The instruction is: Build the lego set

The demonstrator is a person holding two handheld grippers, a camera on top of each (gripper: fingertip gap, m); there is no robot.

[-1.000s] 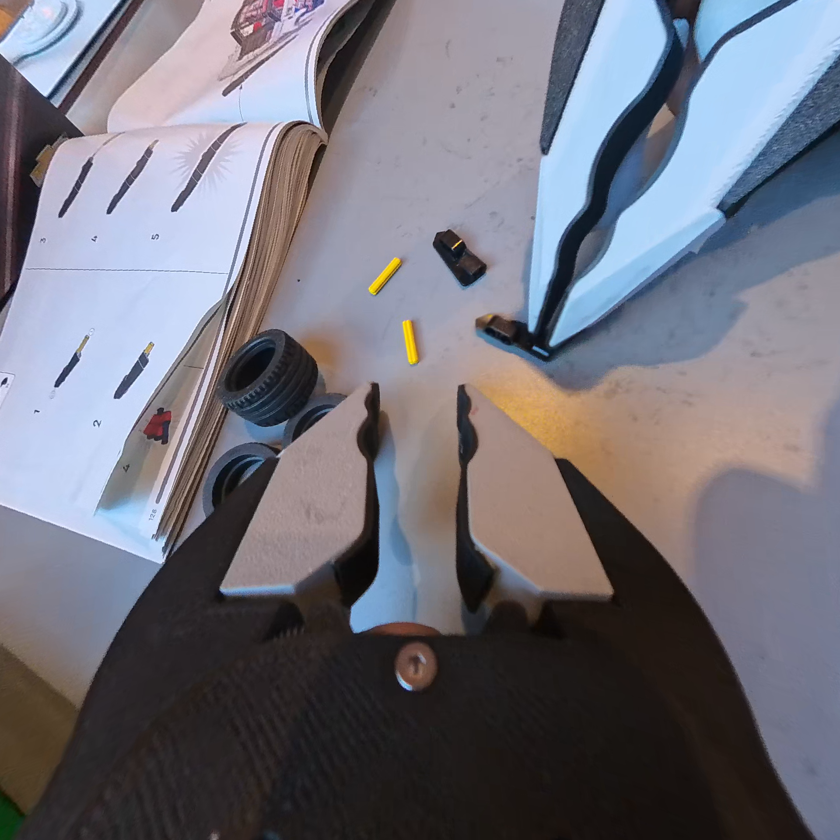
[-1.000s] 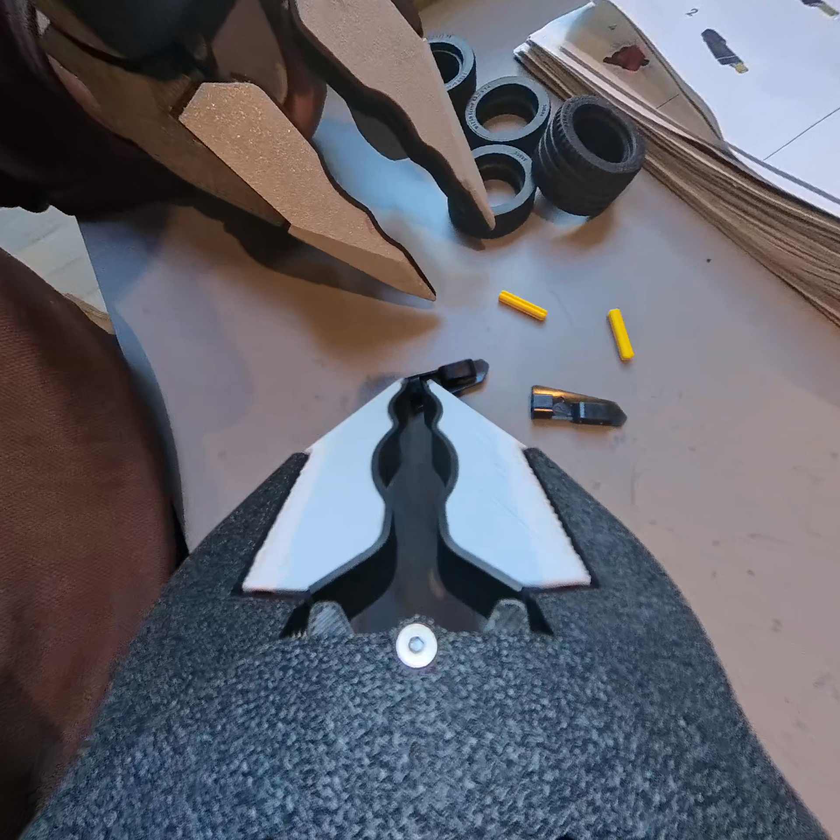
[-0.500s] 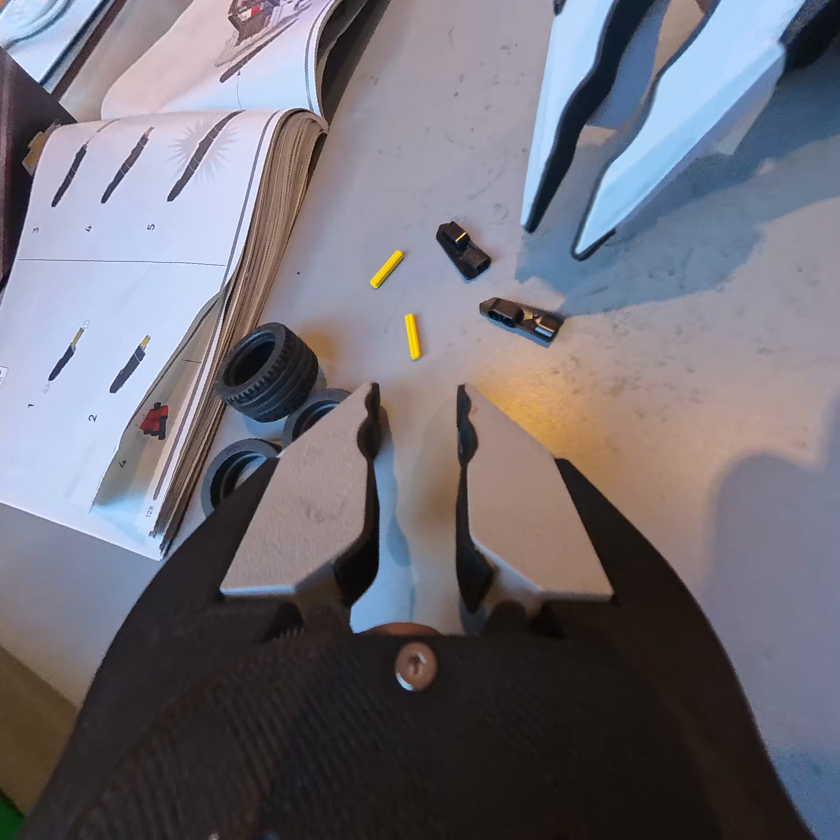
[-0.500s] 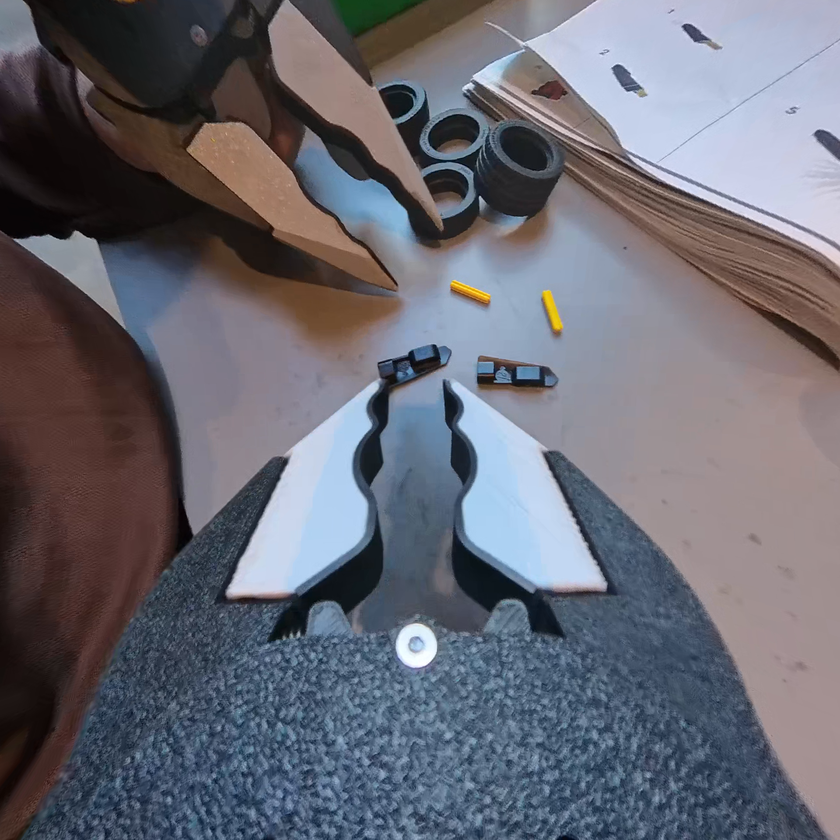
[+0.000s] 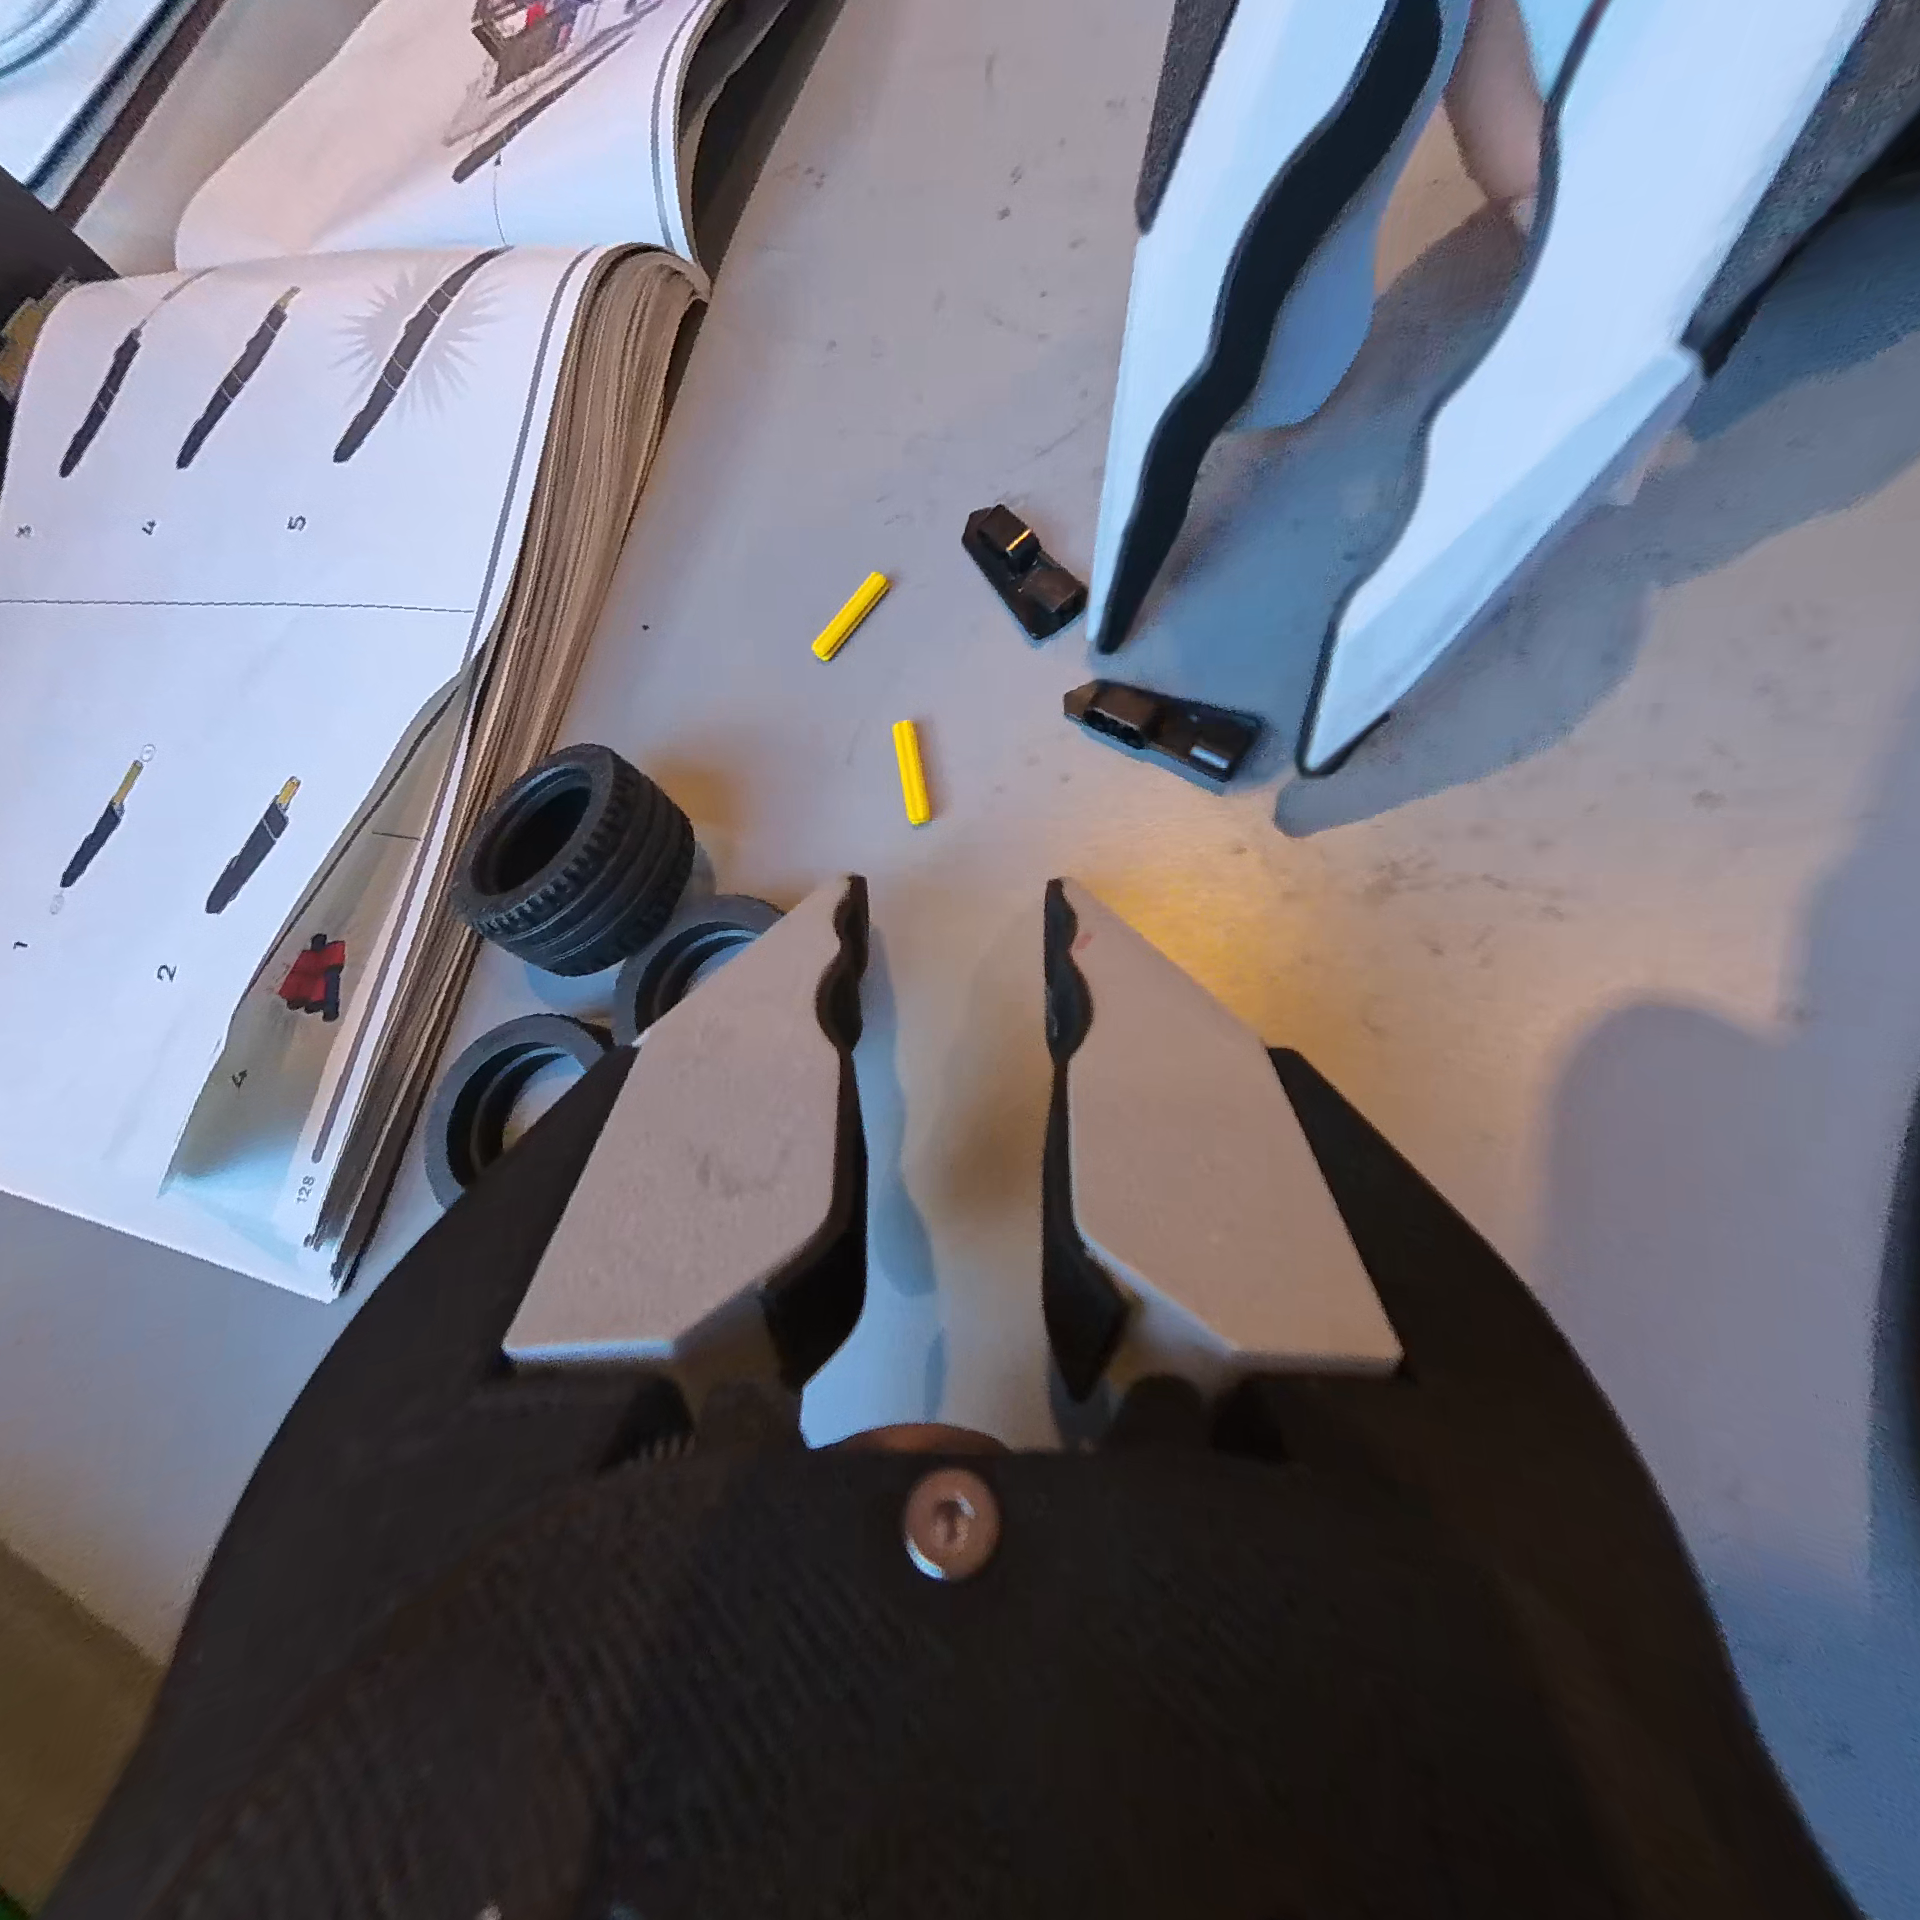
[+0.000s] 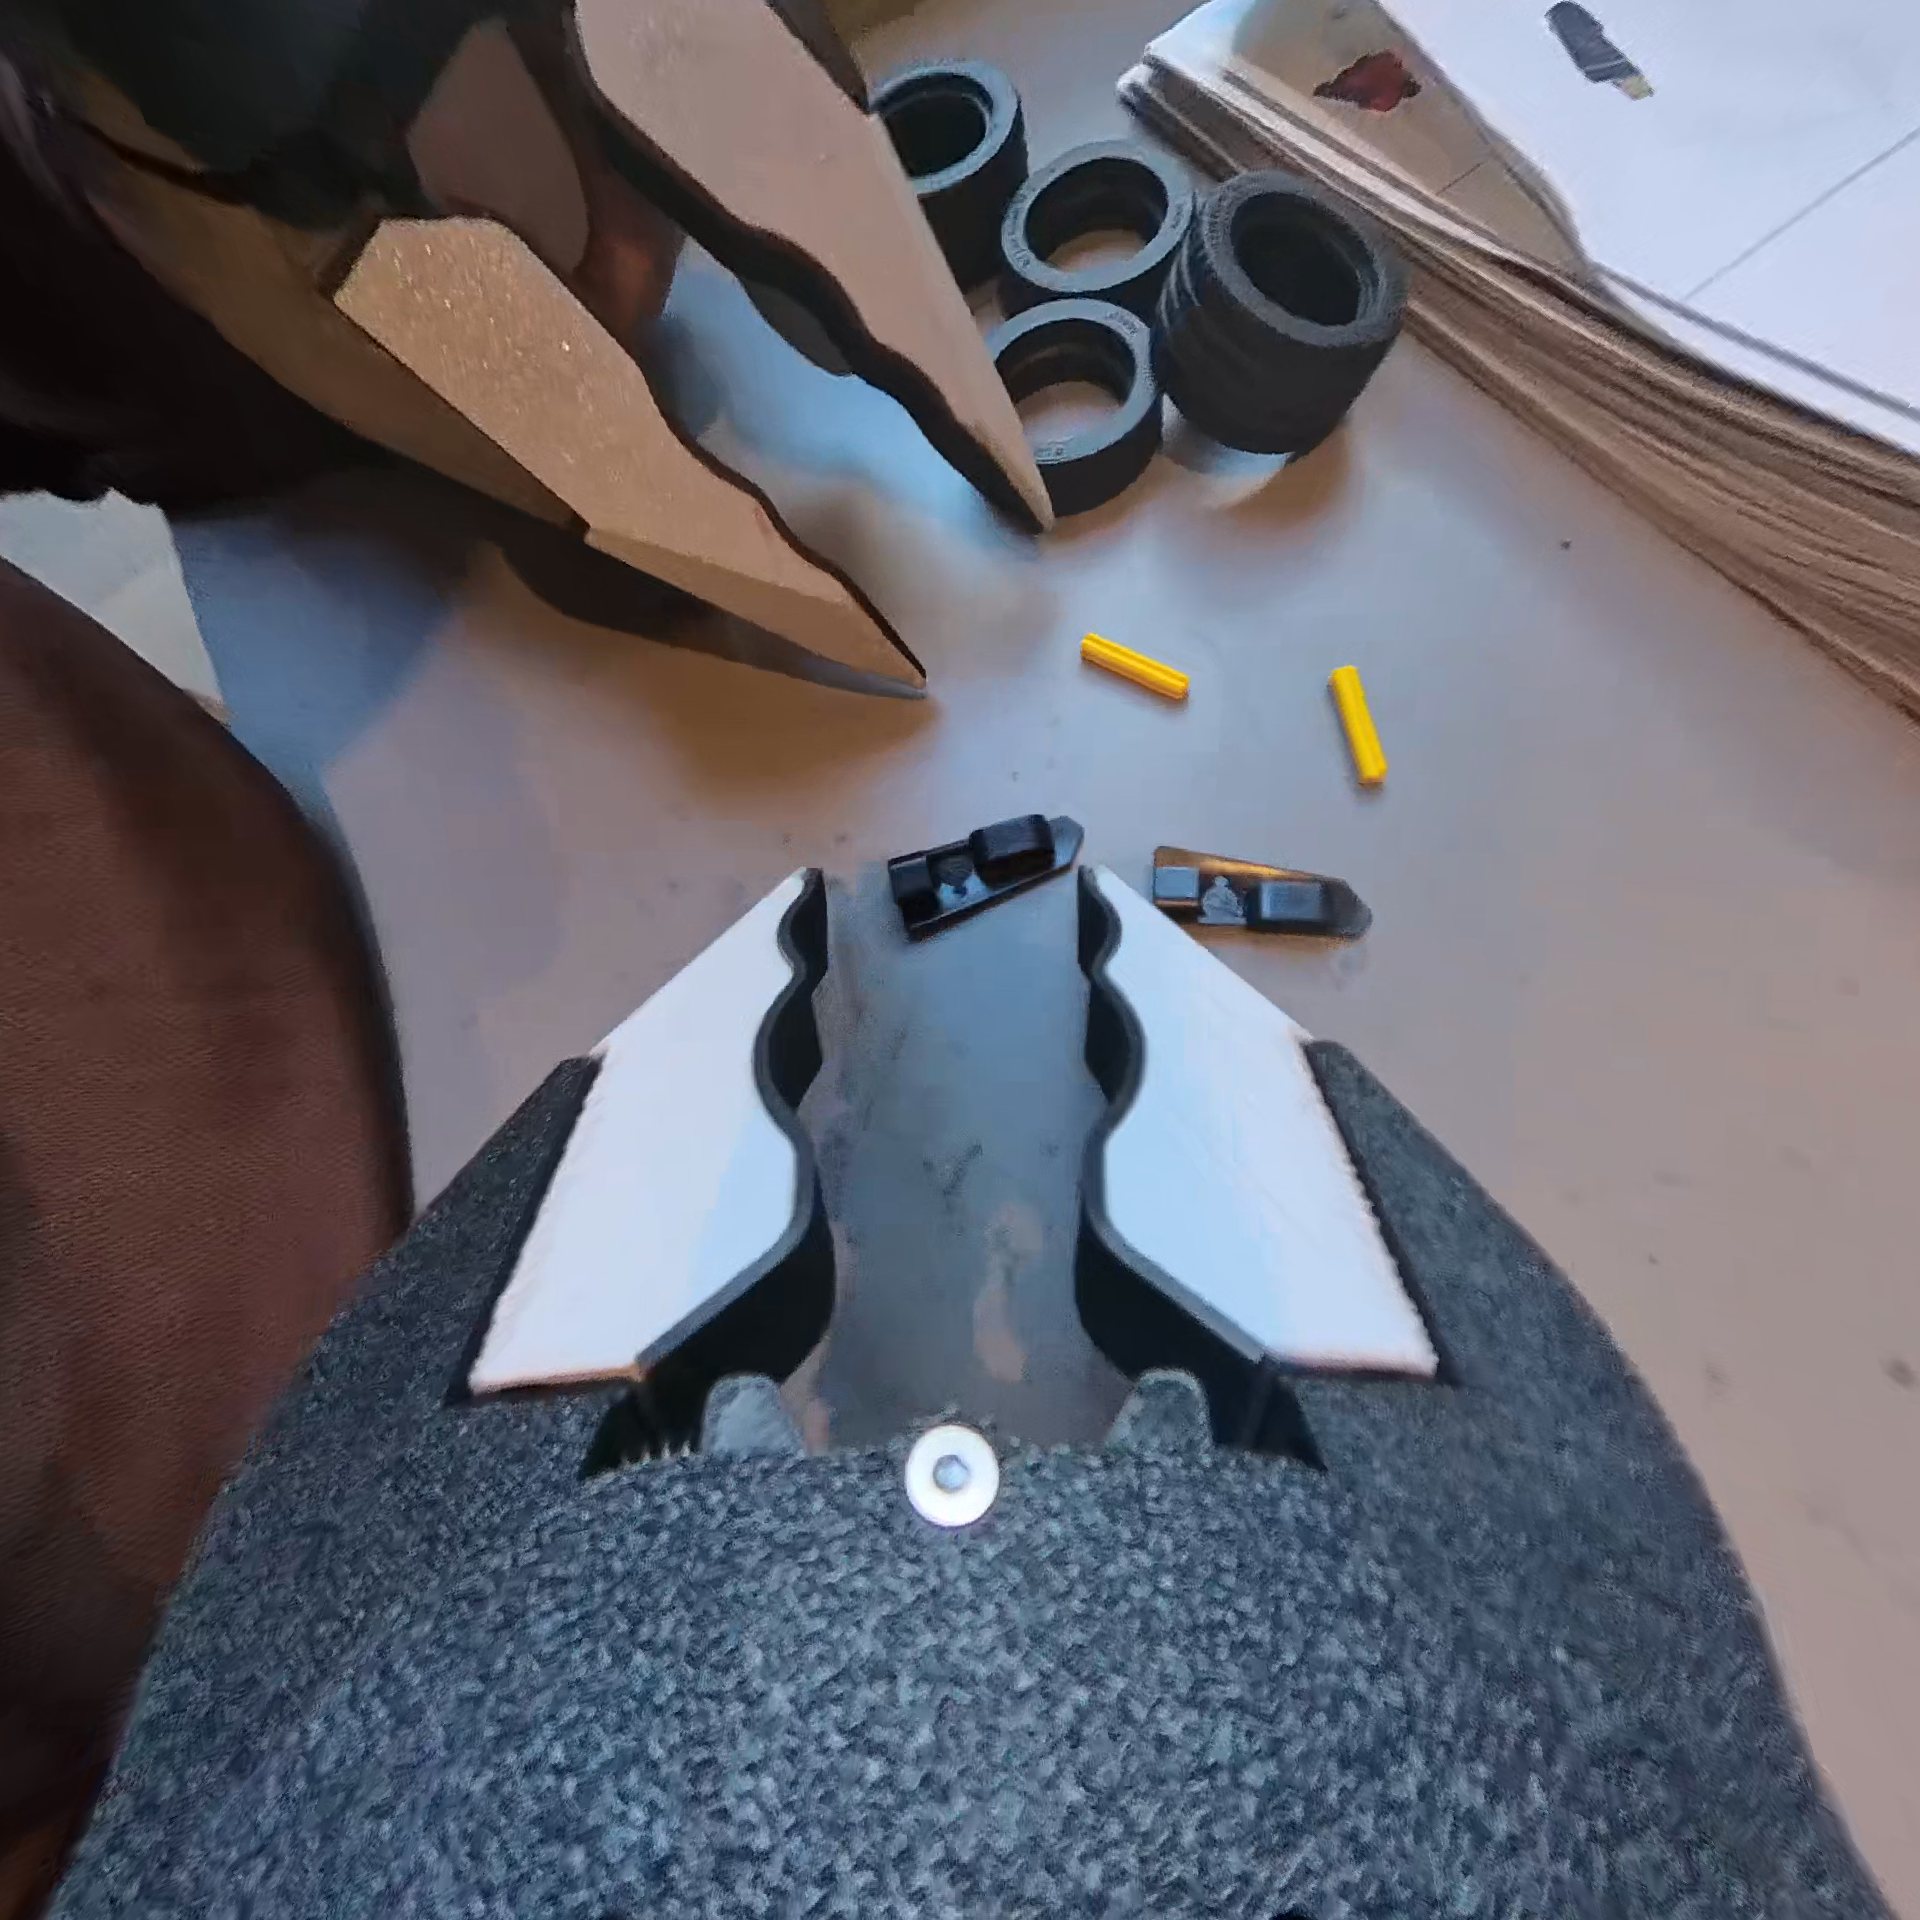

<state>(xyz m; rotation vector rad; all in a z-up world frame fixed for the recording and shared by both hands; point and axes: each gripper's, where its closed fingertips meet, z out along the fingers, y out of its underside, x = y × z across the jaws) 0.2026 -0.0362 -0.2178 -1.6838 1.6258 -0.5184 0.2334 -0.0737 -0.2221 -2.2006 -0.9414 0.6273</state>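
Two small black lego pieces lie on the grey table. One (image 6: pixel 997 847) (image 5: pixel 1164 727) lies between the tips of my right gripper (image 6: pixel 948 881), which is open, empty and low over the table. The other black piece (image 6: pixel 1257 899) (image 5: pixel 1023 571) lies just outside one right finger. Two yellow pins (image 5: pixel 850 615) (image 5: pixel 911 771) lie loose beyond my left gripper (image 5: pixel 951 891), which is open and empty. They also show in the right wrist view (image 6: pixel 1135 666) (image 6: pixel 1358 722).
An open instruction book (image 5: pixel 260 623) lies at the left, with several black tyres (image 5: pixel 577 862) against its edge. The tyres (image 6: pixel 1283 322) sit beside the left gripper's fingers (image 6: pixel 935 343). A brown sleeve (image 6: pixel 156 1039) fills the right wrist view's left side. My hands' fingertips stand some 6 cm from each other. My left gripper's tips are some 15 cm from the open instruction book (image 5: pixel 260 623).
My right gripper opened and let go of the black piece, drew back, then came down again with its jaws wider on either side of it. The left gripper has not moved.
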